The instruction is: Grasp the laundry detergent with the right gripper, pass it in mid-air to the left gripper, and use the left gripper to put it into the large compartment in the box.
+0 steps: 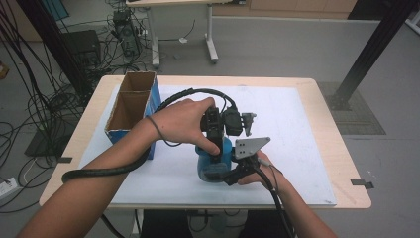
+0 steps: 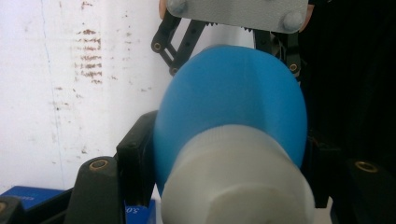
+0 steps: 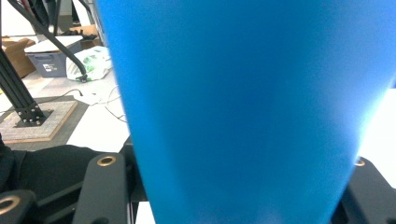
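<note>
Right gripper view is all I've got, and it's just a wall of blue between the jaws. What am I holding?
Observer: A blue bottle, at the near middle of the white sheet on the table.
Operator: Does it have a cap on?
Observer: Yes, a white cap, close up in the left gripper view.
Operator: Where's the other hand-held gripper?
Observer: The left hand-held gripper comes down from above and is shut on the bottle's top end, while the right hand-held gripper clamps the body from the side.
Operator: Anything else nearby?
Observer: An open cardboard box stands at the sheet's left edge.
</note>
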Available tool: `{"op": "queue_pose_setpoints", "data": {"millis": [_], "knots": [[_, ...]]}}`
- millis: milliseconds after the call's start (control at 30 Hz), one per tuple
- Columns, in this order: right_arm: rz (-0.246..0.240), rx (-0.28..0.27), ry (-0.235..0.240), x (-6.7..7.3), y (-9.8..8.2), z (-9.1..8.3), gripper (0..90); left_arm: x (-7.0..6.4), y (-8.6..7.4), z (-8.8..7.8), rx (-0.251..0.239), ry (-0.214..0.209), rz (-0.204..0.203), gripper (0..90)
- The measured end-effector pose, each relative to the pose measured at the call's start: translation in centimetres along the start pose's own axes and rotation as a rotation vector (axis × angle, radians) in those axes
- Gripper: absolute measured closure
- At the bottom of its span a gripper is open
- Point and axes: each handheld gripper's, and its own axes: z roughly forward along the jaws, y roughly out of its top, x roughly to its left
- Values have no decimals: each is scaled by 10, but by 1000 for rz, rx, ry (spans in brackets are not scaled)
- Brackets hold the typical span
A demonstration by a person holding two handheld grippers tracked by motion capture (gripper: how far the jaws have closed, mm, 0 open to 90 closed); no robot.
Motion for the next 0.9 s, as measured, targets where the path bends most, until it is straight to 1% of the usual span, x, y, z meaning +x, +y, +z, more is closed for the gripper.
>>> {"op": "queue_pose_setpoints", "data": {"millis": [900], "knots": [[-5, 3, 7, -2, 0, 4, 402, 0, -2, 2, 4, 1, -3, 366]]}}
